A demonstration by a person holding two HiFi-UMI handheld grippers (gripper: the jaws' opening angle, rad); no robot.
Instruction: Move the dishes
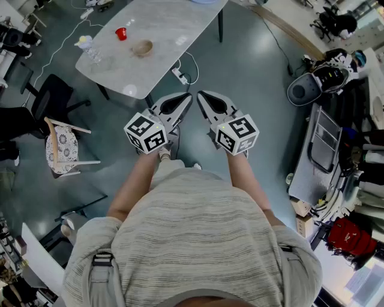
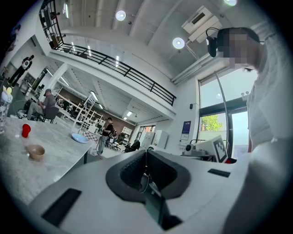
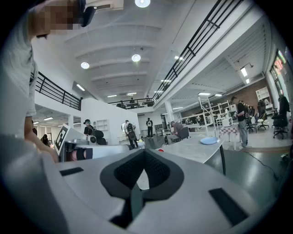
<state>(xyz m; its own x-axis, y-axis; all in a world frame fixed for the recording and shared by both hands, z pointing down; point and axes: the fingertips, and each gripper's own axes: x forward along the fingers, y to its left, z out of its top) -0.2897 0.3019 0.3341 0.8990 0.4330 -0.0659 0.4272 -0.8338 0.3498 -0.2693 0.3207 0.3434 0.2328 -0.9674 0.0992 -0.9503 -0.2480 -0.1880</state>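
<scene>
The dishes stand on a grey marble table (image 1: 162,36) ahead of me: a wooden bowl (image 1: 143,48), a red cup (image 1: 121,33) and, at the far end, a pale blue plate (image 1: 207,2). Both grippers hover side by side above the floor, short of the table's near end. The left gripper (image 1: 189,96) is shut with nothing in it, and so is the right gripper (image 1: 200,95). In the left gripper view the closed left gripper (image 2: 146,151) points past the bowl (image 2: 36,151), cup (image 2: 26,130) and plate (image 2: 78,137). The right gripper view shows the right gripper (image 3: 143,151) and the plate (image 3: 208,140).
A clear bottle (image 1: 90,49) stands at the table's left end. A power strip (image 1: 179,75) with a cable lies on the floor under the near edge. A white wooden chair (image 1: 63,147) and a black office chair (image 1: 51,99) stand left. An equipment bench (image 1: 327,144) lines the right.
</scene>
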